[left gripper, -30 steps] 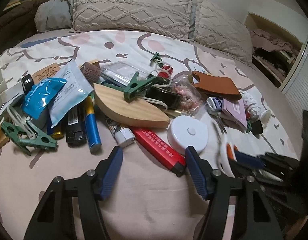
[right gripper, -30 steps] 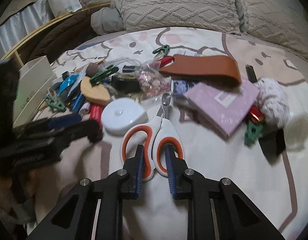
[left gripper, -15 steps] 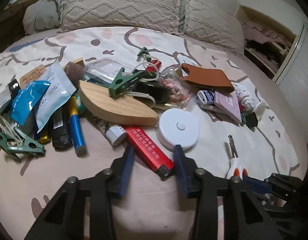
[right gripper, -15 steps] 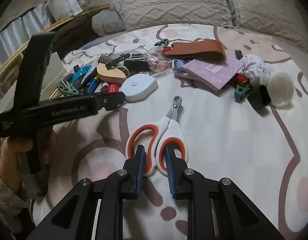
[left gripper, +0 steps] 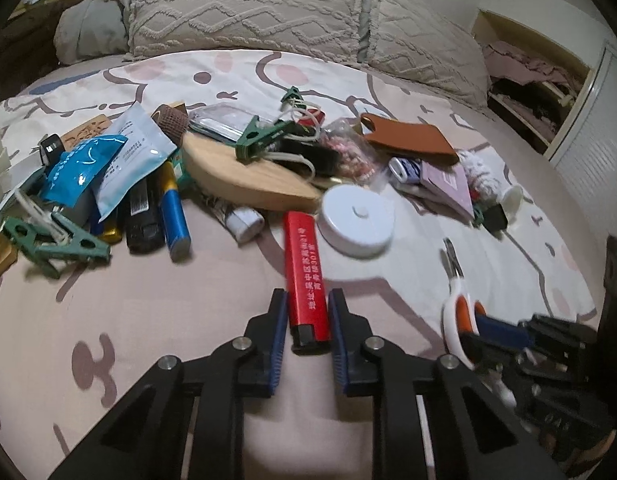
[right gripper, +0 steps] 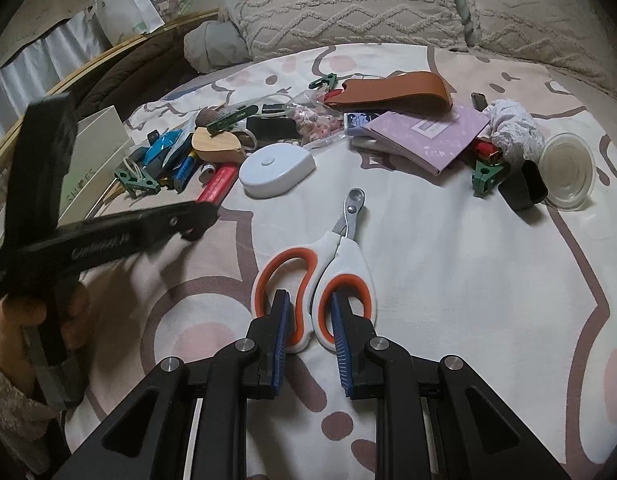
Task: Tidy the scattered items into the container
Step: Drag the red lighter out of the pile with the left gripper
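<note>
My left gripper (left gripper: pixel 307 312) is shut on the near end of a red lighter (left gripper: pixel 305 272), which points away toward the pile on the bed. My right gripper (right gripper: pixel 308 312) is shut on the white-and-orange scissors (right gripper: pixel 328 264), gripping between the two handle loops; the blades point away. The scissors also show in the left wrist view (left gripper: pixel 458 312), as does the lighter in the right wrist view (right gripper: pixel 220 180). A white box (right gripper: pixel 96 152), likely the container, stands at the bed's left edge.
Scattered on the patterned bedsheet: a white round disc (left gripper: pixel 356 220), wooden piece (left gripper: pixel 244 176), green clips (left gripper: pixel 48 240), blue packets (left gripper: pixel 80 168), brown leather case (right gripper: pixel 392 90), purple booklet (right gripper: pixel 424 136), clear lid (right gripper: pixel 566 170). Pillows (left gripper: pixel 248 8) lie behind.
My left gripper closed from wide open onto the red lighter, which now points straight away. My right gripper pulled the scissors back from the pile, holding them throughout.
</note>
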{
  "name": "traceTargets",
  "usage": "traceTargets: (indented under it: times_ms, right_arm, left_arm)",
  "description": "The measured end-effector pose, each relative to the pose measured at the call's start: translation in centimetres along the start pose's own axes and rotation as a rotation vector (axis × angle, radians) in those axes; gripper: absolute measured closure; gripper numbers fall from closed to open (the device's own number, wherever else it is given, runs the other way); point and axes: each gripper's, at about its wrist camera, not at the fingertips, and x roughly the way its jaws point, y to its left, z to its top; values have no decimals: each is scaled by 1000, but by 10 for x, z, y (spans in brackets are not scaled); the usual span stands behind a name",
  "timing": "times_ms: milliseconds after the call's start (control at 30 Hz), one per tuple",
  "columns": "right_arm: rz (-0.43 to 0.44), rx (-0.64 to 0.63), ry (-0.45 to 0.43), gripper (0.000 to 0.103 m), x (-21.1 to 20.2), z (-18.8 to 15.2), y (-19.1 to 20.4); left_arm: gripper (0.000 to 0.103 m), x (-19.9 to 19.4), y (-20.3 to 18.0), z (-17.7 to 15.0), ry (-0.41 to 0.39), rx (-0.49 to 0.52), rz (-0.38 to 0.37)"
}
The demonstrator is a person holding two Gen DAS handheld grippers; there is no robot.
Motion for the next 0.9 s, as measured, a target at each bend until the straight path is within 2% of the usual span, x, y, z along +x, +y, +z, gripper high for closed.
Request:
traceTargets:
  times_ms: [233,433,633,767,900]
  right_arm:
    - [8,6,-5,81,0,-1,-1]
    - [33,27,-8,81,-1,-1,-5]
    - [27,21,-7,81,-1,-1,-3]
    - [31,15,-2,81,-2,-1,-3]
    - [83,-6,20,81,-5,-6,1]
  left_arm:
    - [83,-15,-7,-20,19,21,-23]
    - [83,-35,-13,-50,20,20,-43]
    - [83,-53,-23,-72,21,68,-51]
    - [83,-59,-25,-72,37,91,-58]
    - [83,-58,-22,-70,50,84,-51]
